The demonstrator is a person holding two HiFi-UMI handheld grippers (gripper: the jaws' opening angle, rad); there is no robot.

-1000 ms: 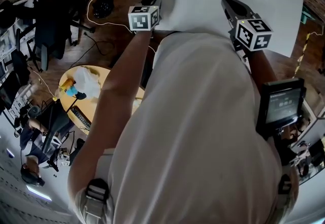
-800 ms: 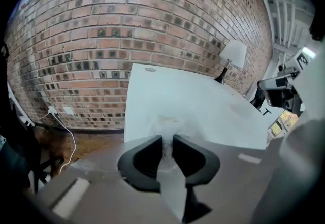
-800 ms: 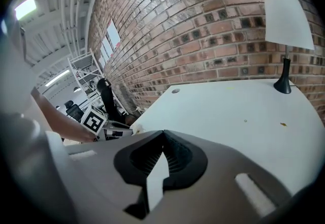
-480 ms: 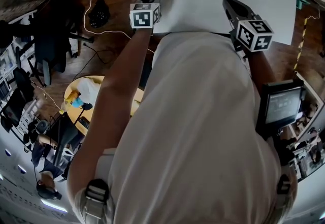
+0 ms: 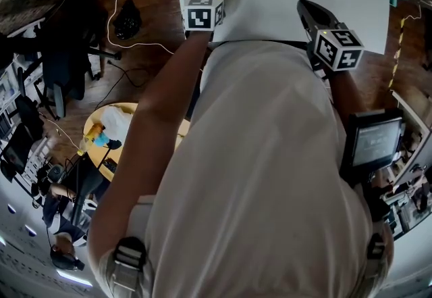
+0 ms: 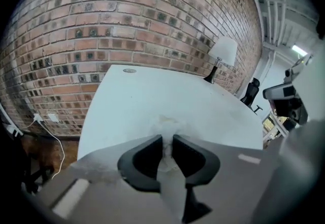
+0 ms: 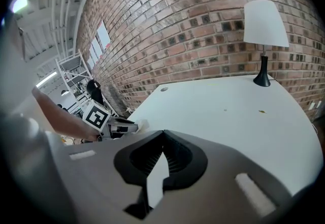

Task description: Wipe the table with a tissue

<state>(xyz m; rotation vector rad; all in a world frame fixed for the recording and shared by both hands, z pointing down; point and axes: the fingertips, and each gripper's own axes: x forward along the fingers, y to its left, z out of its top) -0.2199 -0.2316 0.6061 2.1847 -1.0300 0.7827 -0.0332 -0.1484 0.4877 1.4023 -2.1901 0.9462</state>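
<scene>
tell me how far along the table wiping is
Done: the tissue is already picked up, clamped in the left hand-held gripper. In hand: it sits at the near left edge of the table, so wiping looks barely begun. Left: nearly all the white top ahead, including small specks towards the lamp. The right hand-held gripper is shut and empty above the table.

Red-brick wall (image 6: 127,25) behind a white table (image 6: 152,96) bearing a white-shaded lamp (image 7: 264,22) on a black stem, with dark wooden floor (image 5: 152,13) and black office chair (image 5: 71,33) alongside.
</scene>
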